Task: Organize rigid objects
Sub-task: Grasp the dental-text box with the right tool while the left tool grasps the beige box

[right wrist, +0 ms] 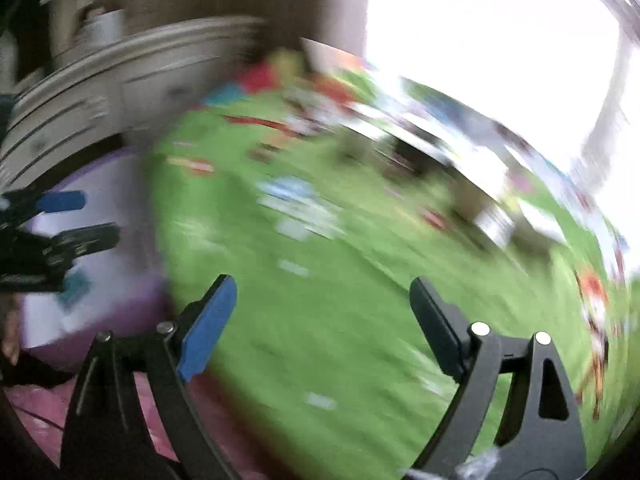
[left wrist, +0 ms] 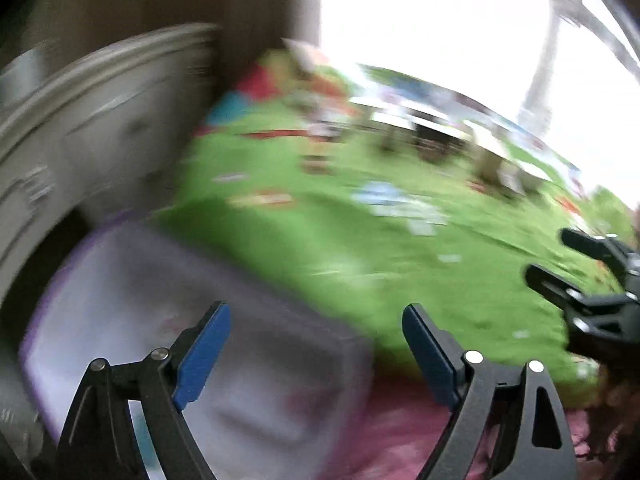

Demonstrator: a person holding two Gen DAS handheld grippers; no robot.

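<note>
While blurred, both grippers' fingers (left wrist: pixel 204 352) gape empty.

Legible text, labels, brands, numbers, signs: none. Both views are heavily motion-blurred. The green cover (left wrist: pixel 360 240) carries small printed patches in red, white and blue, all smeared beyond reading. The pale box (left wrist: pixel 180 320) shows faint reddish marks, not readable as letters. The cabinet (left wrist: pixel 100 120) bears no readable marking.
</note>
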